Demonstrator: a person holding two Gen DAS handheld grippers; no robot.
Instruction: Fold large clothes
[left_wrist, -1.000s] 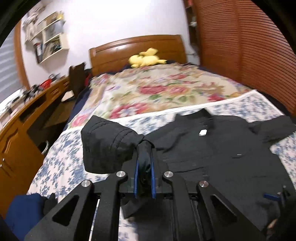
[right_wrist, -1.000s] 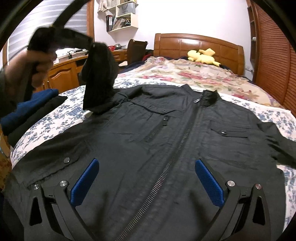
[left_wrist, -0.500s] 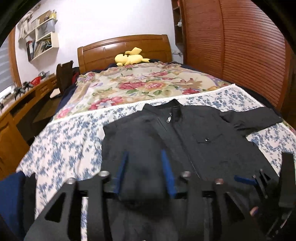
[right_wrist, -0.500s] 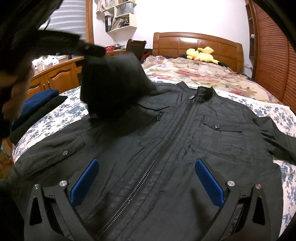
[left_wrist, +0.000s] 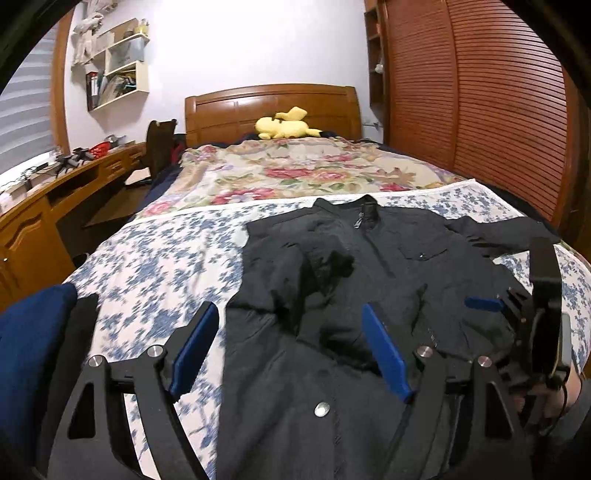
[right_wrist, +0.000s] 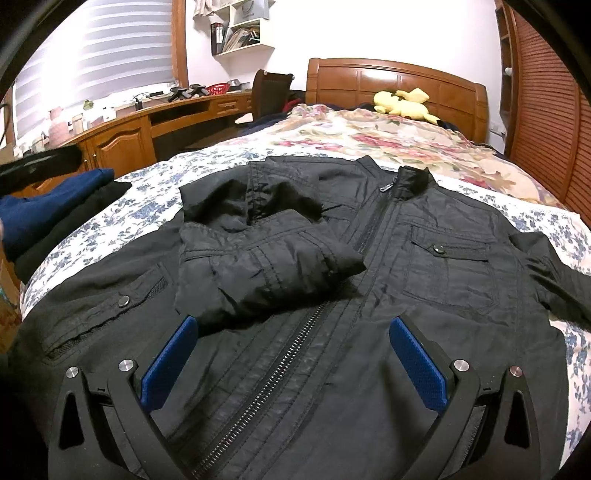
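Note:
A black zip jacket (right_wrist: 424, 280) lies face up on the bed, collar toward the headboard; it also shows in the left wrist view (left_wrist: 388, 266). Its left-hand sleeve (right_wrist: 258, 258) lies folded in a loose bunch across the chest, left of the zipper; it also shows in the left wrist view (left_wrist: 325, 280). The other sleeve (right_wrist: 554, 280) stretches out to the right. My left gripper (left_wrist: 291, 347) is open and empty above the jacket's lower left part. My right gripper (right_wrist: 295, 362) is open and empty above the hem, astride the zipper. It also shows at the right edge of the left wrist view (left_wrist: 532, 314).
The bed has a blue-flowered sheet (left_wrist: 155, 266) and a floral quilt (right_wrist: 369, 136) behind. Folded navy and black clothes (right_wrist: 48, 218) lie at the bed's left edge. A yellow plush (left_wrist: 284, 125) sits by the headboard. A wooden desk (right_wrist: 147, 125) runs along the left, slatted wardrobe doors (left_wrist: 498, 110) on the right.
My left gripper carried the sleeve over the jacket's chest, opened and let it go. The sleeve now lies bunched on the chest. My right gripper stayed open over the hem.

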